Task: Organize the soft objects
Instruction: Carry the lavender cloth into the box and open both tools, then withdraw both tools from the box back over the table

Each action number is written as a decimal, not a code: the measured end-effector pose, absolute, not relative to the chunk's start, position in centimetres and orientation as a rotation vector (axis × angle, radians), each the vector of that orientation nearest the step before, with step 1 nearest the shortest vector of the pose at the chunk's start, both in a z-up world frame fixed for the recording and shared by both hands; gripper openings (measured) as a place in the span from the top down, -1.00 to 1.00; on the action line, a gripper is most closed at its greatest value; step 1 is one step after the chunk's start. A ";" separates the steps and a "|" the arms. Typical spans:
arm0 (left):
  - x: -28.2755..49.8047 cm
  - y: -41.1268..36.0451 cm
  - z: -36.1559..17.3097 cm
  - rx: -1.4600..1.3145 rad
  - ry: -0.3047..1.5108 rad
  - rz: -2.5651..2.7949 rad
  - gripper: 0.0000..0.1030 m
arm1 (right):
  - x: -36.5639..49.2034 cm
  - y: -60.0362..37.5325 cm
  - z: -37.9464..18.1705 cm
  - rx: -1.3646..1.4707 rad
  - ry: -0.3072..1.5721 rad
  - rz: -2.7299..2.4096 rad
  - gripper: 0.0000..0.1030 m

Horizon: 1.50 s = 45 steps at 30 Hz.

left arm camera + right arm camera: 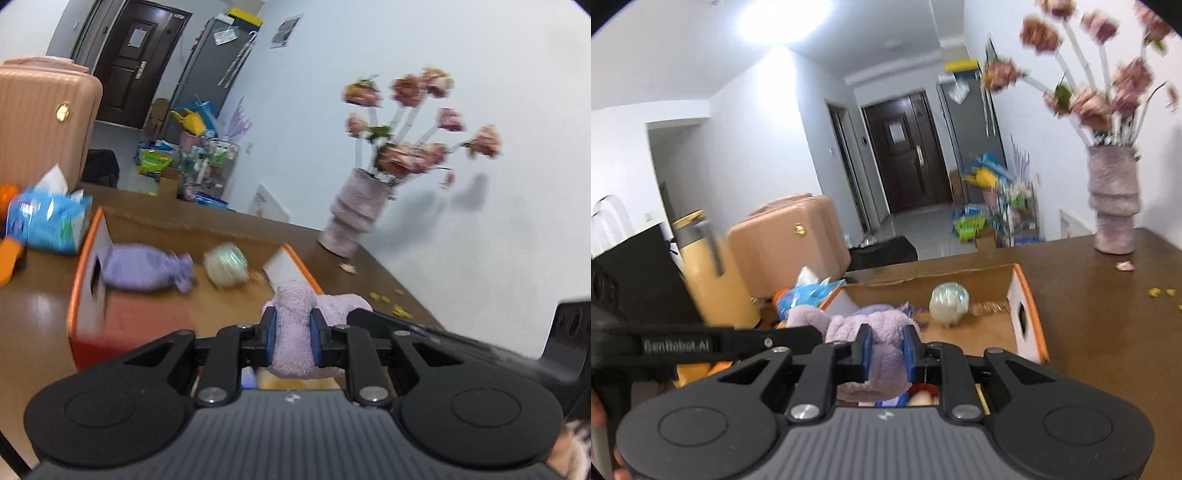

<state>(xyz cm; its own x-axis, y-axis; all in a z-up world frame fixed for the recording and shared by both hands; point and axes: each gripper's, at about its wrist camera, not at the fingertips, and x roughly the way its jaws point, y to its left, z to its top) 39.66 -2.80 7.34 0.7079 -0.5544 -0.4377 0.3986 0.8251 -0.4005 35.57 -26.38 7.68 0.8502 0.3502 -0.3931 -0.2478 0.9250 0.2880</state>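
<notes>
A fluffy lilac plush toy point(295, 332) is held by both grippers over the near edge of an open cardboard box point(88, 280) with orange rims. My left gripper point(293, 328) is shut on one part of it. My right gripper point(886, 350) is shut on another part of the same plush toy point(882, 343). The right gripper's black body shows at the right of the left wrist view point(480, 343). Inside the box lie a purple stuffed pouch point(144, 267) and a pale round soft toy point(226, 264), which also shows in the right wrist view point(948, 301).
The box stands on a brown table point(1108, 332). A pink vase point(354, 218) with dried flowers stands at the wall side. A blue tissue pack point(48, 218) lies left of the box. A yellow jug point(713, 273) and pink suitcases point(790, 240) are at the left.
</notes>
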 end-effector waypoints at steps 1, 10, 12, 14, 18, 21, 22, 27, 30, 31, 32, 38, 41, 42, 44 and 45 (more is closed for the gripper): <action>41.6 -2.8 7.3 -0.289 0.595 -0.518 0.64 | 38.2 -26.2 7.9 0.238 0.490 0.318 0.67; 55.3 0.4 2.2 -0.182 0.768 -0.314 0.61 | 56.9 -21.1 2.6 0.306 0.839 0.337 0.67; 55.8 0.4 1.1 -0.111 0.756 -0.266 0.58 | 58.8 -19.5 1.3 0.307 0.881 0.352 0.67; 56.1 0.6 0.0 -0.055 0.764 -0.269 0.53 | 60.0 -18.1 0.2 0.272 0.916 0.349 0.67; 56.3 0.6 -0.9 -0.016 0.793 -0.270 0.30 | 61.2 -16.4 -1.9 0.250 1.019 0.350 0.66; 55.9 0.9 -0.4 -0.047 0.787 -0.265 -0.09 | 61.0 -16.4 -1.6 0.247 0.993 0.352 0.61; 55.6 0.9 0.0 -0.037 0.769 -0.268 -0.20 | 60.8 -16.6 -1.2 0.239 0.980 0.346 0.61; 53.2 1.9 3.9 -0.017 0.675 -0.231 -0.27 | 58.7 -18.9 2.6 0.235 0.889 0.296 0.46; 51.1 3.1 7.3 -0.011 0.602 -0.186 -0.39 | 56.5 -21.2 6.3 0.213 0.809 0.256 0.40; 50.1 3.6 8.5 -0.019 0.579 -0.177 -0.50 | 55.4 -22.2 7.5 0.201 0.780 0.245 0.28; 49.2 4.2 9.5 -0.035 0.563 -0.183 -0.55 | 54.5 -23.1 8.7 0.186 0.750 0.237 0.10; 42.8 8.4 13.3 -0.107 0.413 -0.093 -1.00 | 45.1 -30.0 14.8 0.022 0.437 0.135 -1.00; 40.7 8.4 14.3 -0.128 0.378 -0.063 -1.00 | 42.5 -31.6 15.7 0.044 0.386 0.104 -1.00; 40.0 8.2 14.6 -0.131 0.377 -0.066 -1.00 | 41.8 -31.9 15.9 0.064 0.379 0.112 -1.00; 38.7 7.7 15.0 -0.114 0.362 -0.059 -1.00 | 40.3 -32.3 16.4 0.077 0.346 0.130 -1.00; 38.0 7.3 15.3 -0.098 0.351 -0.062 -1.00 | 39.6 -32.2 16.7 0.071 0.322 0.134 -1.00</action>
